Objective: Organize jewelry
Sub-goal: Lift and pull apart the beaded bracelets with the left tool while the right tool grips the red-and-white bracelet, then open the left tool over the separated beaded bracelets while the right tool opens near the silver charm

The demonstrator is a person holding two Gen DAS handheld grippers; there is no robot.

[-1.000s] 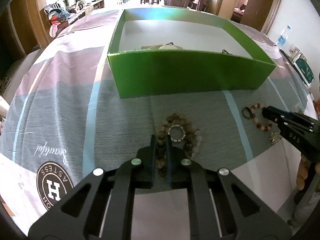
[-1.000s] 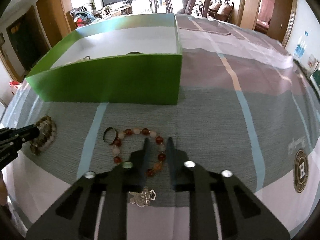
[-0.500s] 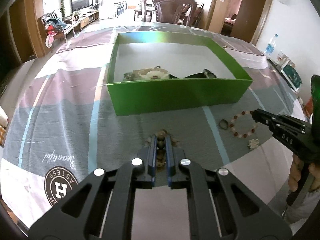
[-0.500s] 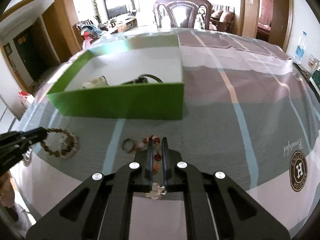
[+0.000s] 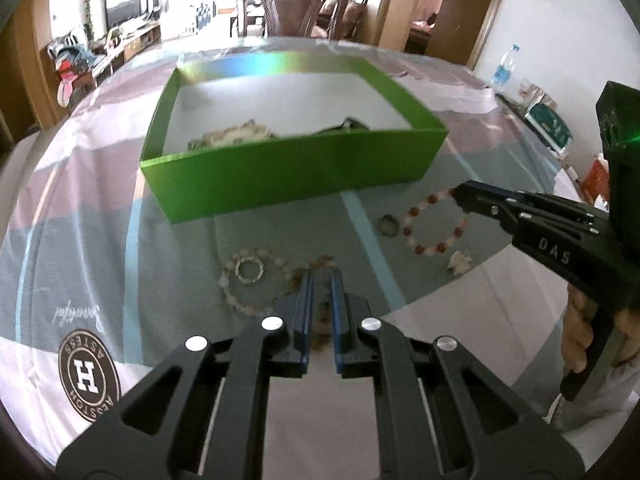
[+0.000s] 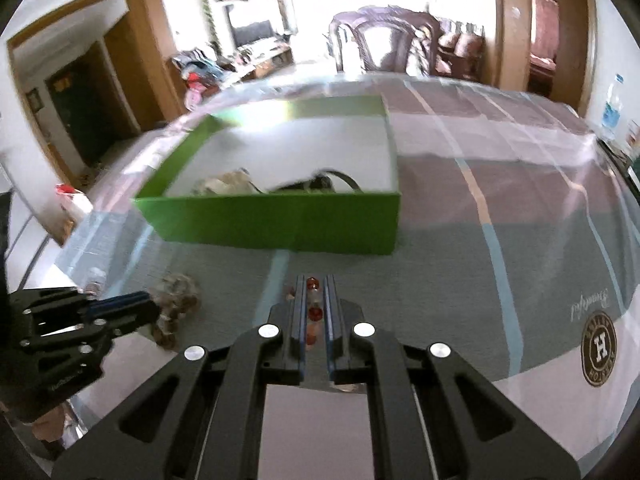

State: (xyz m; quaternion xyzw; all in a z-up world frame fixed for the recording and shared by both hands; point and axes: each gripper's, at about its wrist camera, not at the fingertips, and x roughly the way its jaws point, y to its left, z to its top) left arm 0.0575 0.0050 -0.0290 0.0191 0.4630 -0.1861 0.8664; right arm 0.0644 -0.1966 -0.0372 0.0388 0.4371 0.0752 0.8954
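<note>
A green box (image 5: 288,168) with a white floor holds a pale bead piece (image 5: 230,136) and a dark piece. My left gripper (image 5: 321,276) is shut on a brown bead bracelet (image 5: 320,322), held above the cloth. My right gripper (image 6: 312,280) is shut on a red and white bead bracelet (image 6: 314,312); in the left wrist view that bracelet (image 5: 430,220) hangs from the right gripper's tip (image 5: 460,194). In the right wrist view the brown bracelet (image 6: 176,300) hangs from the left gripper (image 6: 148,300).
On the cloth lie a pale bead bracelet (image 5: 232,296) with a small sparkly ring (image 5: 249,270) inside it, a dark ring (image 5: 389,226) and a silver charm (image 5: 460,262). The table's near edge is close behind them. A chair (image 5: 296,8) stands beyond the box.
Both grippers have shut on their bracelets and lifted them off the cloth. The pale bracelet and sparkly ring stayed behind on the table.
</note>
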